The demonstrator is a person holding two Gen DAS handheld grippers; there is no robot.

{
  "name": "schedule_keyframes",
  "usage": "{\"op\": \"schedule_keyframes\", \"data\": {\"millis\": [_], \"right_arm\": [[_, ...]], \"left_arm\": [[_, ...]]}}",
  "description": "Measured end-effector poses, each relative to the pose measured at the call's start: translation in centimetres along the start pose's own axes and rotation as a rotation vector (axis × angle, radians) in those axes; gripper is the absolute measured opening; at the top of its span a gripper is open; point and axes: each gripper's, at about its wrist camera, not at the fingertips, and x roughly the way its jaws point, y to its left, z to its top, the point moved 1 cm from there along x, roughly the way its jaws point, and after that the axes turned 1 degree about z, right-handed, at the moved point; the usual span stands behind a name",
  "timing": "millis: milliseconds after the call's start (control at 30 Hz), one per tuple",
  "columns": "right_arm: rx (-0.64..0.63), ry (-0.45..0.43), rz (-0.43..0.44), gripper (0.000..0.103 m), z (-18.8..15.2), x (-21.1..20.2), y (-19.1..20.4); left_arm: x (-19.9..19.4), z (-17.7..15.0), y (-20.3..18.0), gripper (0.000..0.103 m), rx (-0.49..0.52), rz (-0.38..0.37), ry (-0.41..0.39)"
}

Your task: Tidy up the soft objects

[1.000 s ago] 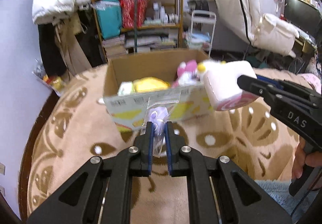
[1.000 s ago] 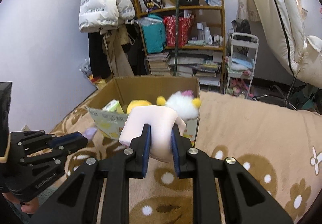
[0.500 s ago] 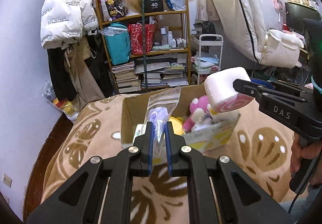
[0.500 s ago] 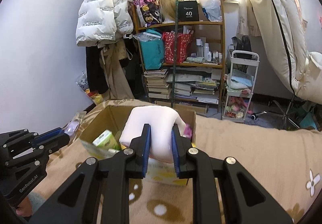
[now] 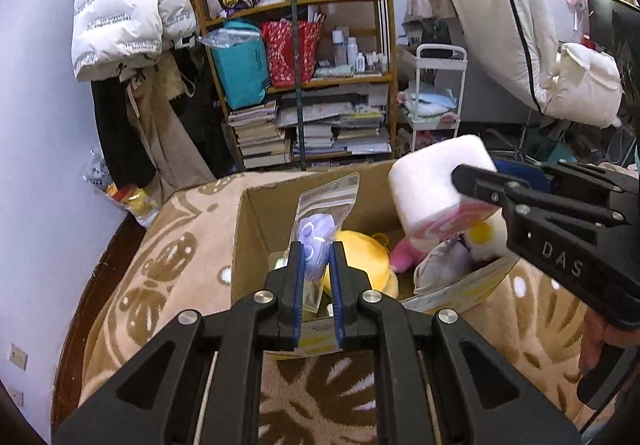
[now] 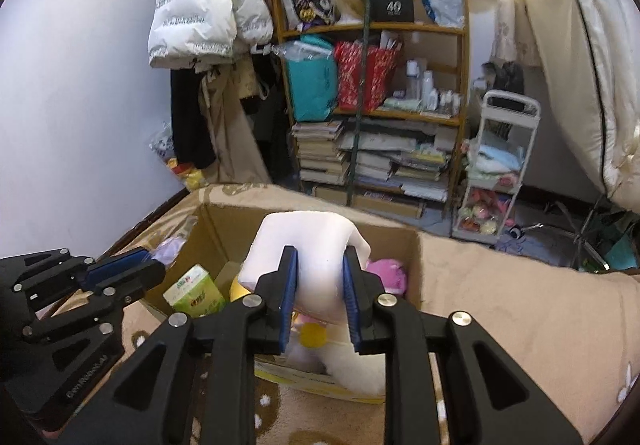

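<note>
An open cardboard box [image 5: 256,221] stands on the patterned blanket and holds a yellow plush [image 5: 360,249], a pink plush [image 5: 404,257] and a green packet [image 6: 196,293]. My left gripper [image 5: 316,257] is shut on a clear zip bag with a lilac soft toy [image 5: 320,221], held over the box's near left part. My right gripper [image 6: 318,265] is shut on a pale pink soft block [image 6: 312,245], held over the box; it also shows in the left wrist view [image 5: 436,181].
The beige floral blanket [image 5: 180,257] covers the bed around the box. Beyond stand a cluttered wooden shelf [image 5: 304,85], a white cart [image 5: 436,93], hanging coats [image 5: 124,17] and a dark wooden bed edge [image 5: 96,285] at left.
Both grippers have risen and moved forward from in front of the box to above its opening, each still holding its item.
</note>
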Motion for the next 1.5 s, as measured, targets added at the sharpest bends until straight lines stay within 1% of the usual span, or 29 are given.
{"op": "schedule_keyframes", "data": {"millis": [67, 133, 200, 333, 400, 433, 467, 533, 600, 633, 667, 733, 800, 833, 867, 933, 1000, 1033, 1067, 1100, 1167, 1233, 1300, 1333, 1367, 1500], "right_arm": [[-0.004, 0.013, 0.006, 0.027, -0.4, 0.4, -0.1], [-0.002, 0.024, 0.009, 0.027, -0.7, 0.7, -0.1], [0.006, 0.029, 0.013, 0.027, -0.9, 0.8, -0.1], [0.034, 0.032, 0.021, 0.030, -1.1, 0.6, -0.3], [0.039, 0.025, 0.017, 0.036, -0.9, 0.3, -0.4], [0.037, 0.020, 0.014, 0.042, -0.9, 0.0, -0.3], [0.035, 0.014, 0.009, 0.044, -0.8, -0.3, -0.3], [0.030, 0.006, 0.009, 0.045, -0.7, -0.9, -0.2], [0.026, 0.001, 0.001, 0.050, -0.7, -1.7, -0.2], [0.024, -0.006, -0.001, 0.055, -0.7, -2.3, -0.2], [0.022, -0.013, -0.004, 0.057, -0.7, -2.8, -0.2], [0.020, -0.023, -0.007, 0.059, -0.7, -3.7, -0.3], [0.019, -0.032, -0.010, 0.059, -0.8, -4.7, -0.3], [0.014, -0.039, -0.012, 0.060, -0.9, -5.4, -0.3], [0.009, -0.042, -0.016, 0.062, -0.8, -5.8, -0.2], [-0.003, -0.054, -0.025, 0.067, -0.9, -6.8, 0.0], [-0.006, -0.074, -0.030, 0.072, -1.0, -7.9, 0.2], [-0.004, -0.086, -0.029, 0.075, -1.0, -8.5, 0.2], [0.002, -0.102, -0.027, 0.077, -1.1, -9.1, 0.3], [0.004, -0.112, -0.024, 0.078, -1.1, -9.6, 0.4], [0.000, -0.130, -0.030, 0.084, -1.3, -10.6, 0.6], [-0.001, -0.148, -0.035, 0.087, -1.6, -11.4, 0.9], [0.003, -0.167, -0.037, 0.092, -1.9, -12.4, 1.0], [0.006, -0.178, -0.042, 0.096, -2.0, -12.9, 1.1], [0.008, -0.188, -0.045, 0.101, -2.1, -13.4, 1.2], [-0.007, -0.235, -0.051, 0.103, -2.2, -15.6, 1.7]], "left_arm": [[0.5, -0.2, 0.1, 0.013, -0.007, 0.008, 0.006], [0.8, -0.3, 0.2, 0.013, -0.008, 0.015, 0.013], [1.0, -0.4, 0.4, 0.018, -0.016, 0.018, 0.022], [0.9, -0.7, 0.9, 0.018, -0.040, 0.024, 0.036], [0.7, -0.7, 1.2, 0.020, -0.041, 0.036, 0.037], [0.5, -0.8, 1.3, 0.020, -0.042, 0.040, 0.038], [0.2, -0.9, 1.5, 0.022, -0.047, 0.042, 0.039], [-0.4, -0.9, 1.8, 0.026, -0.058, 0.038, 0.037], [-1.2, -1.1, 2.2, 0.028, -0.068, 0.042, 0.030], [-1.6, -1.2, 2.3, 0.029, -0.068, 0.046, 0.027], [-2.1, -1.3, 2.3, 0.030, -0.067, 0.051, 0.024], [-3.1, -1.6, 2.4, 0.035, -0.065, 0.056, 0.016], [-4.4, -1.9, 2.4, 0.047, -0.070, 0.063, 0.001], [-4.9, -2.0, 2.5, 0.050, -0.073, 0.064, -0.005], [-5.6, -2.2, 2.5, 0.055, -0.079, 0.065, -0.014], [-6.5, -2.6, 2.5, 0.060, -0.084, 0.067, -0.022], [-7.7, -2.9, 2.4, 0.076, -0.088, 0.074, -0.033], [-8.3, -3.1, 2.4, 0.079, -0.093, 0.080, -0.043], [-8.8, -3.2, 2.4, 0.085, -0.100, 0.084, -0.051], [-9.4, -3.3, 2.4, 0.088, -0.108, 0.084, -0.059], [-10.8, -3.6, 2.5, 0.088, -0.122, 0.088, -0.079], [-12.0, -3.7, 2.5, 0.089, -0.122, 0.100, -0.098], [-13.5, -3.9, 2.6, 0.095, -0.117, 0.118, -0.120], [-14.1, -4.0, 2.7, 0.098, -0.118, 0.124, -0.133], [-15.1, -4.1, 2.7, 0.098, -0.120, 0.131, -0.153], [-17.6, -4.7, 3.2, 0.102, -0.133, 0.165, -0.205]]}}
